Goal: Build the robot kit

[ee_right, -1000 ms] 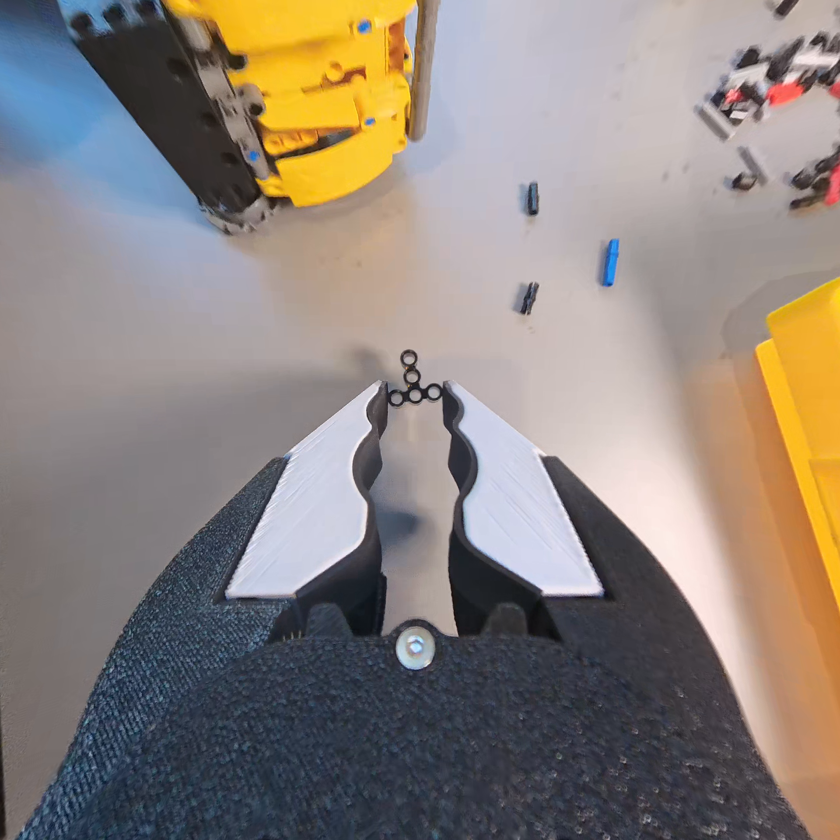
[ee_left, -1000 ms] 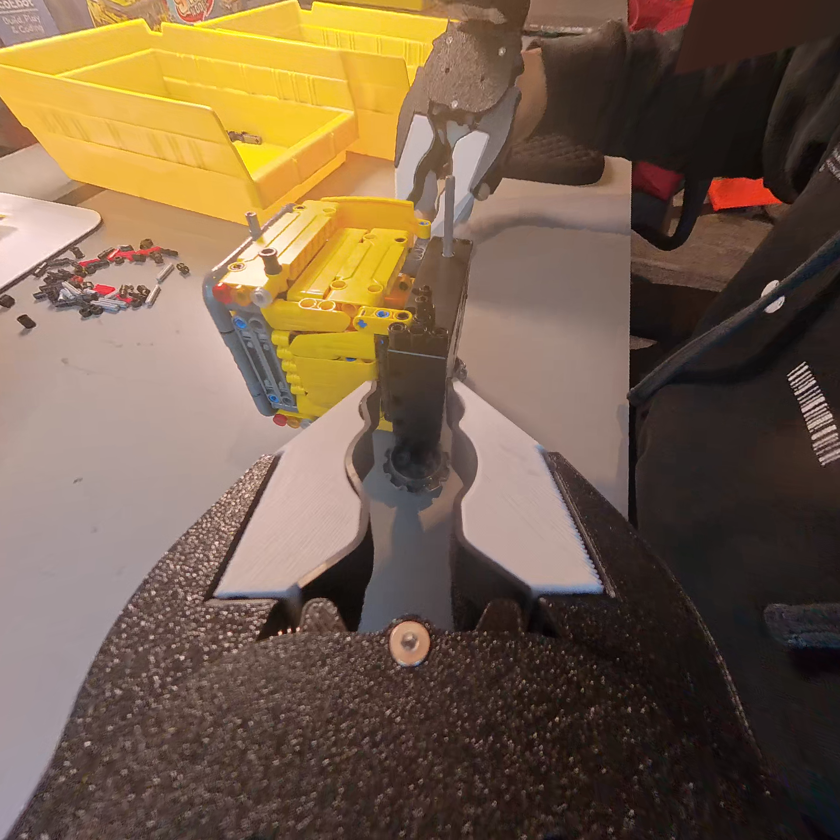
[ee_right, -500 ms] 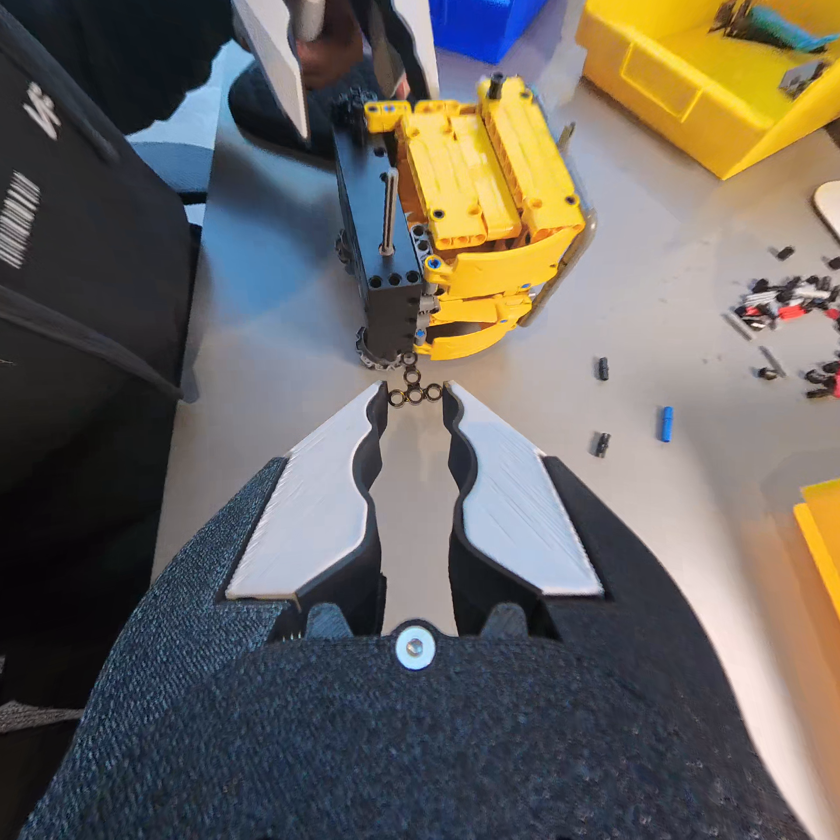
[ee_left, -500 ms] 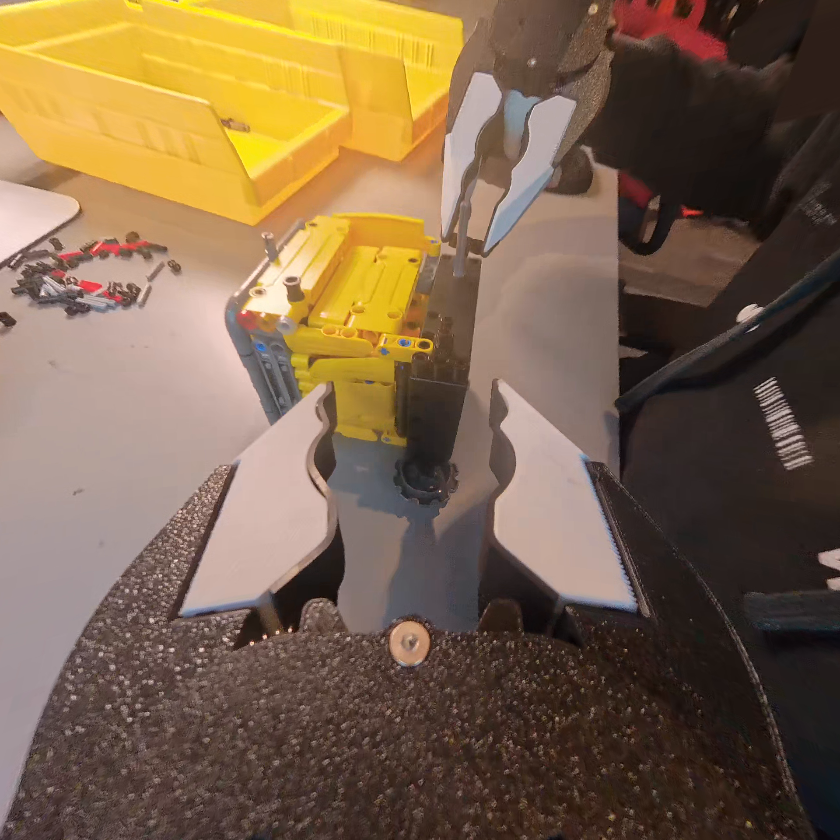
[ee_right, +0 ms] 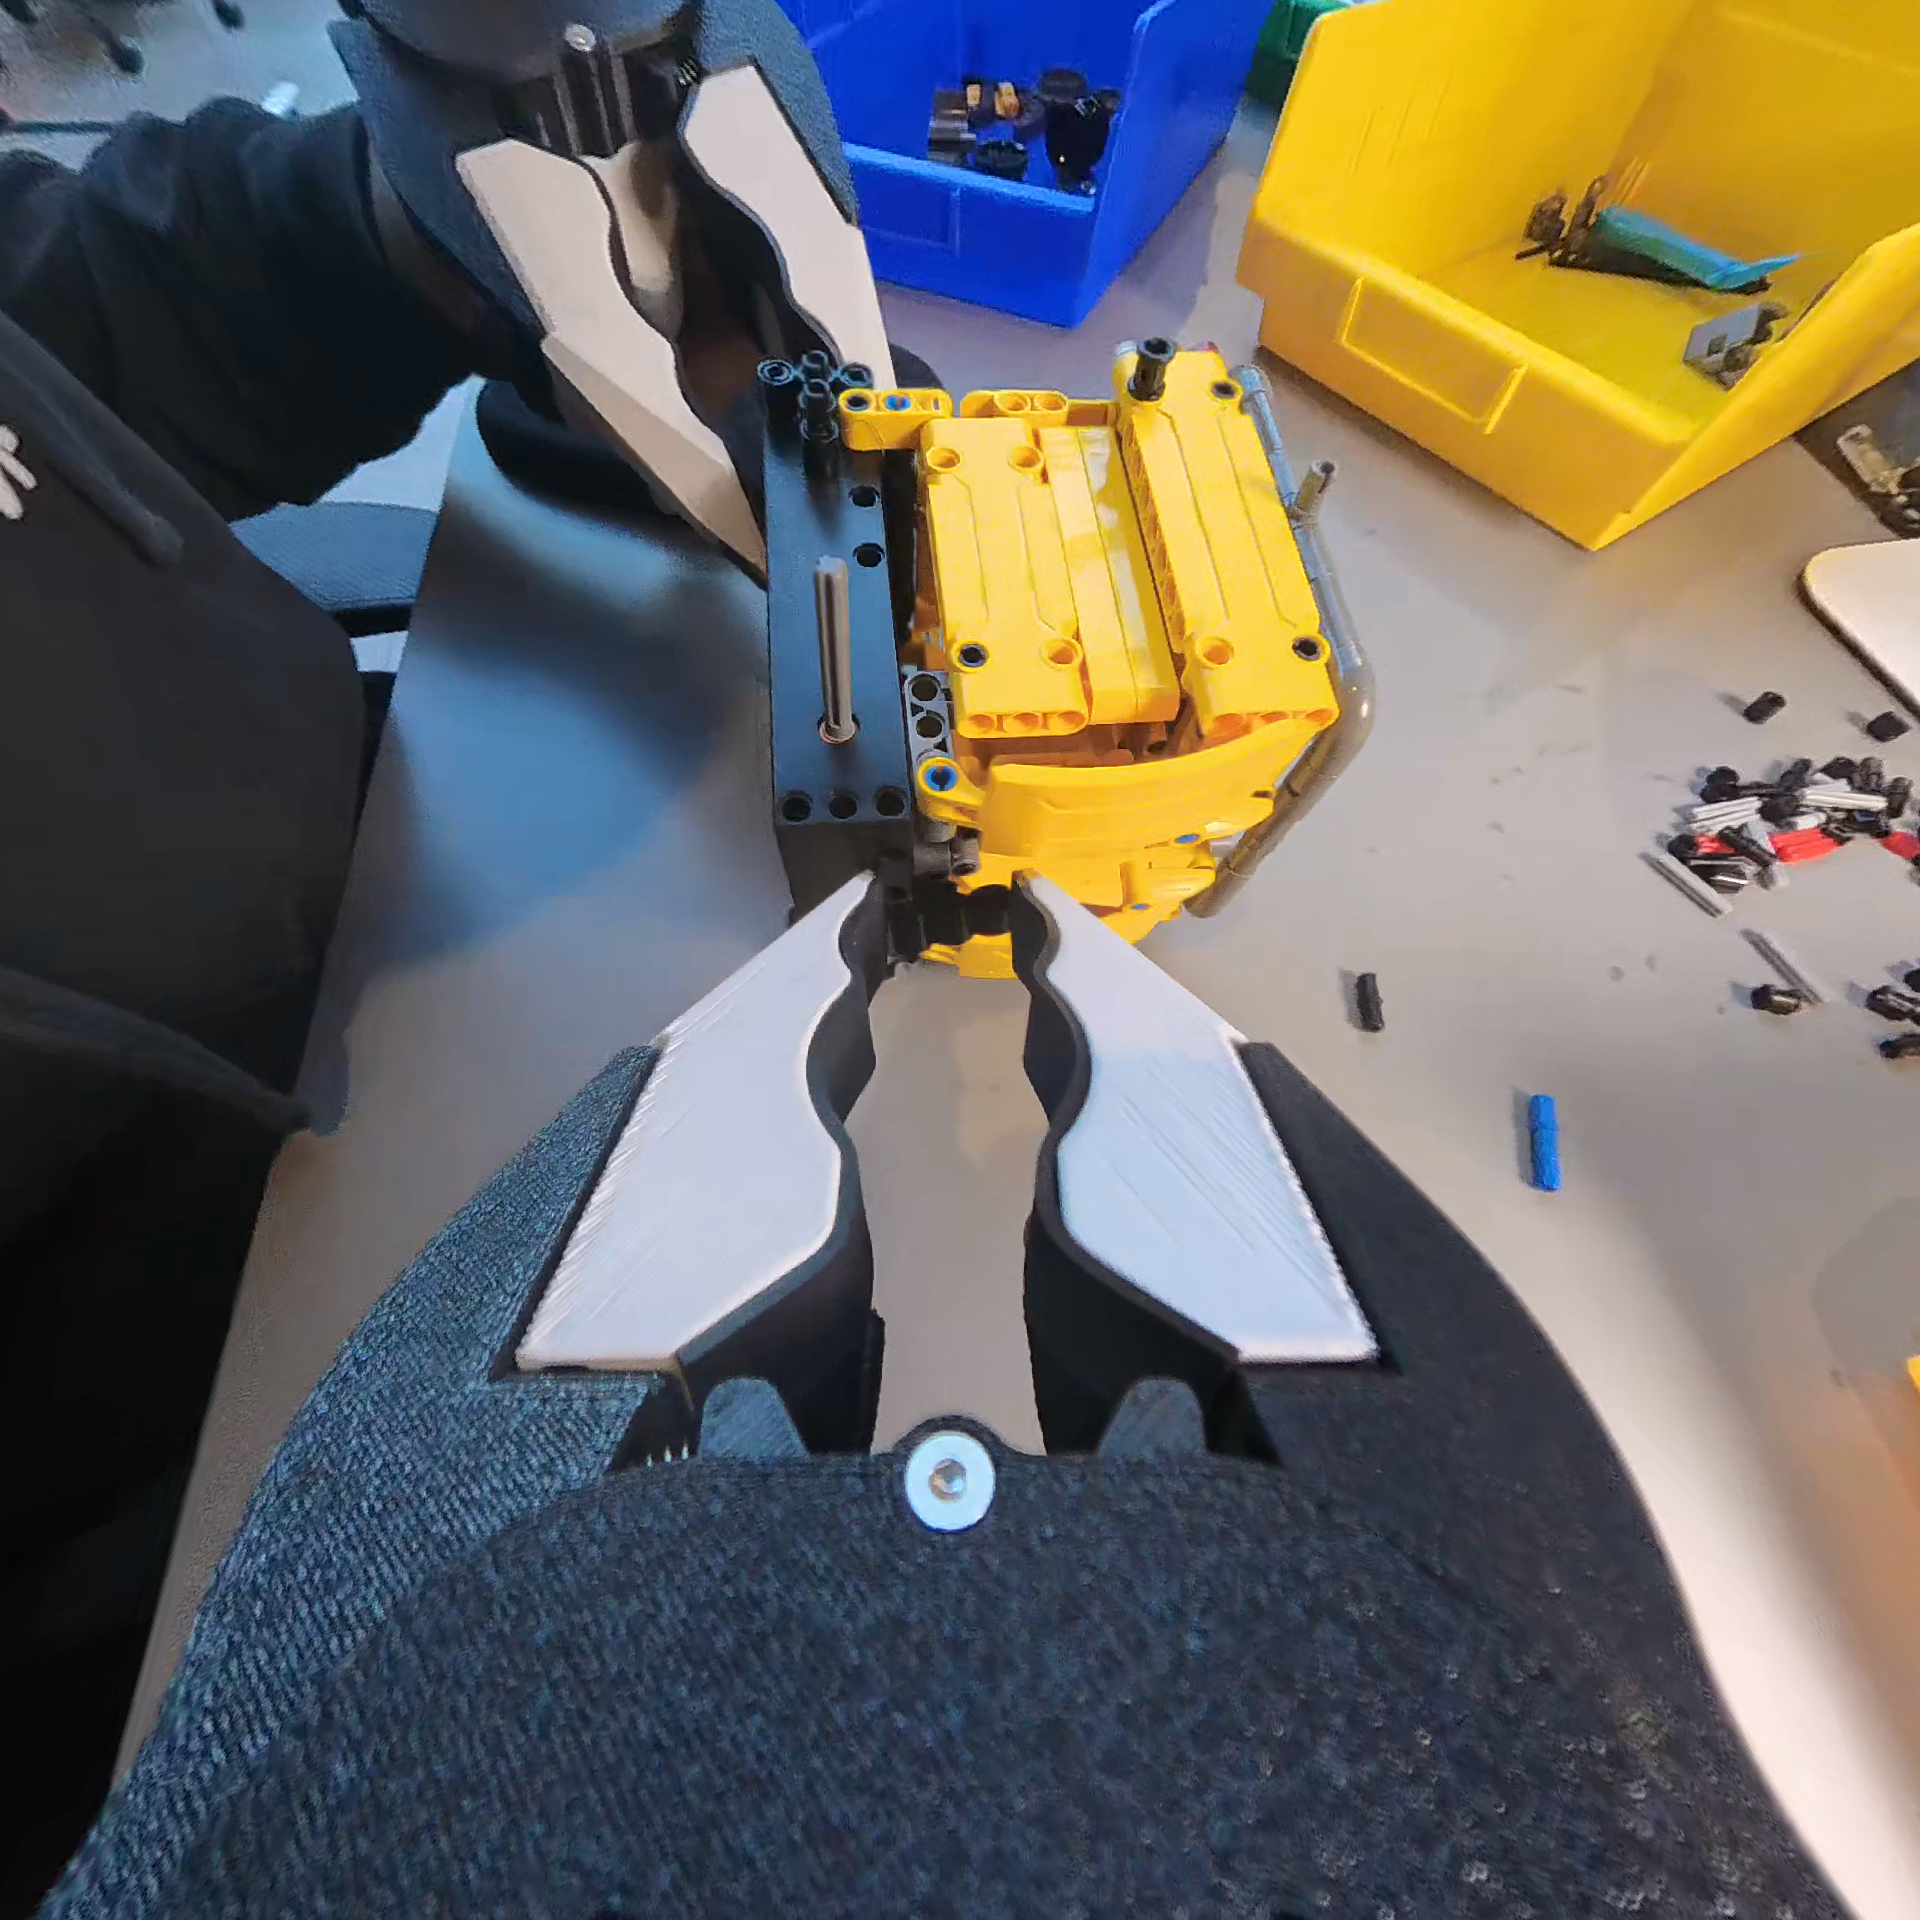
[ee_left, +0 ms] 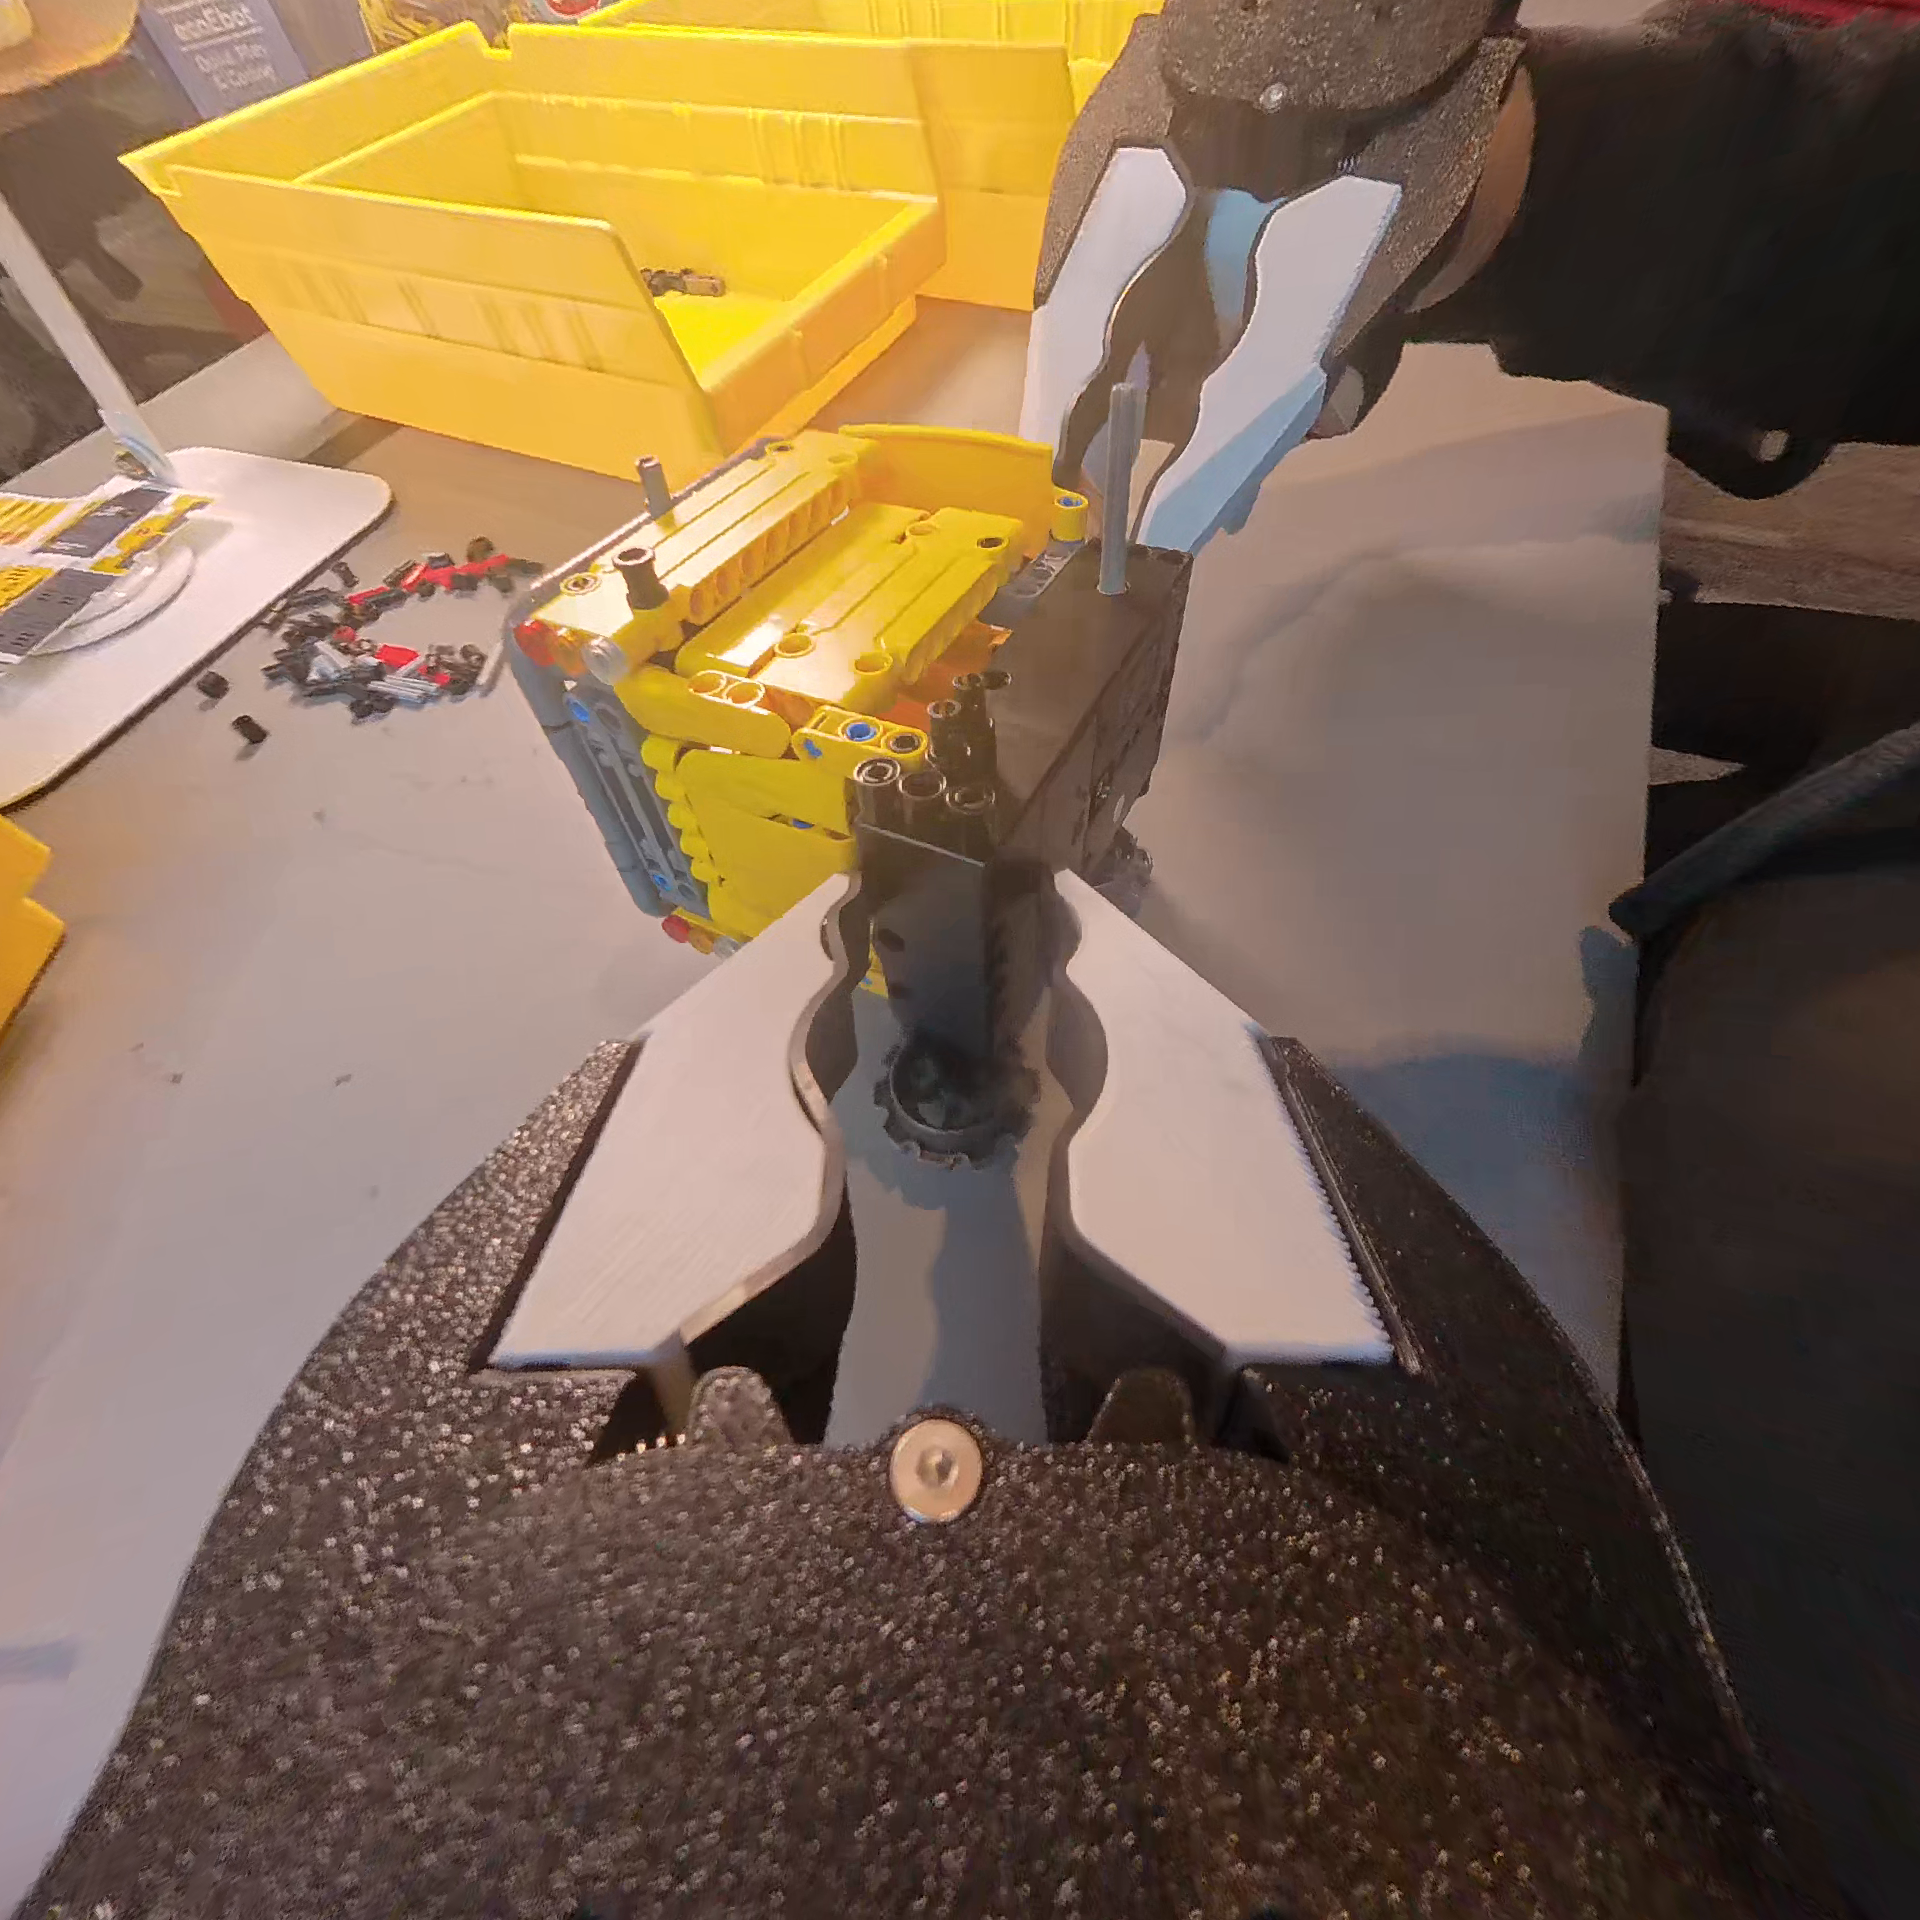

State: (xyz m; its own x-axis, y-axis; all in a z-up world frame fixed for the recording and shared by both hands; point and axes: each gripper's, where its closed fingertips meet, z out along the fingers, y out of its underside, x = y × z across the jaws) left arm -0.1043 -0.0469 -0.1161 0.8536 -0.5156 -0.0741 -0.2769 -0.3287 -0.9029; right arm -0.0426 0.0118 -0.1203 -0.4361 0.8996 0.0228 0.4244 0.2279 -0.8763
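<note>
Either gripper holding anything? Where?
Left gripper clamps the near end of the black beam on the yellow model. Right gripper: something small and black between its tips at the model's other end; hold unclear.

Flat matte grey tabletop point(ee_right: 1558, 1351) is filling both views, warm light glaring off it. Open yellow plastic storage bins point(ee_left: 582, 260) are sitting along its far edge, a blue plastic bin point(ee_right: 997, 208) beside them. A rounded white board point(ee_left: 239, 540) is lying at the table's side.
</note>
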